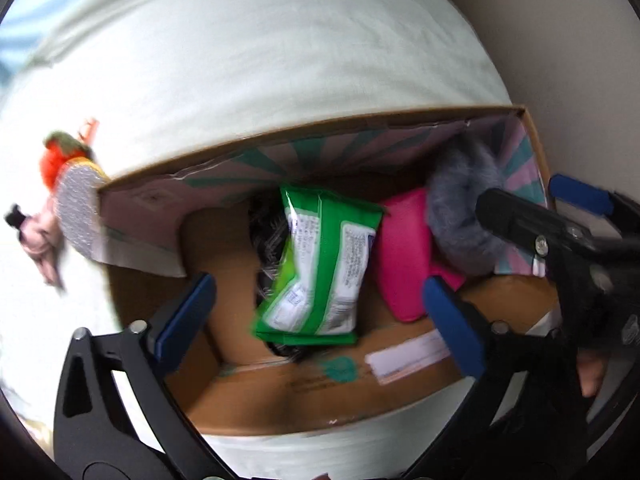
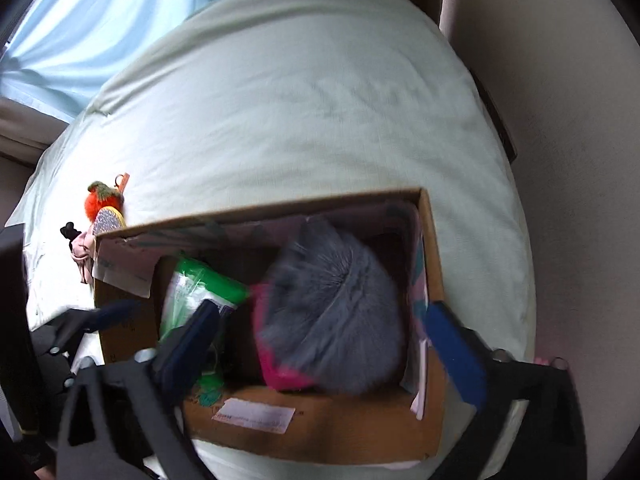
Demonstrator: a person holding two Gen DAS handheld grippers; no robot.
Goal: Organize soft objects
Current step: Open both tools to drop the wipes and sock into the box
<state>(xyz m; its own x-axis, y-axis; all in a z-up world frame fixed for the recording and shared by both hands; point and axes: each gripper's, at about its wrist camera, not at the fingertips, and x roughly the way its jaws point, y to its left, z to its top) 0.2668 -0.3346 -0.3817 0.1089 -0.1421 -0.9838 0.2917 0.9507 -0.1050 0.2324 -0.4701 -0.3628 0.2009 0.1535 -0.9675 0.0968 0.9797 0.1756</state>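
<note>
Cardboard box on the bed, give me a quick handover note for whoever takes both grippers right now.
Left gripper: open, empty, over the cardboard box.
Right gripper: open, empty, over the same box.
Done: green packet, pink cushion and grey fluffy item lie in the box.
Left: the orange plush toy and the small items beside it lie on the bed sheet, outside the box.

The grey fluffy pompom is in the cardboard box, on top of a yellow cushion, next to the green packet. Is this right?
Not quite: the cushion is pink, not yellow, as the right wrist view shows. The rest holds: the grey fluffy pompom lies on it in the cardboard box, next to the green packet.
</note>
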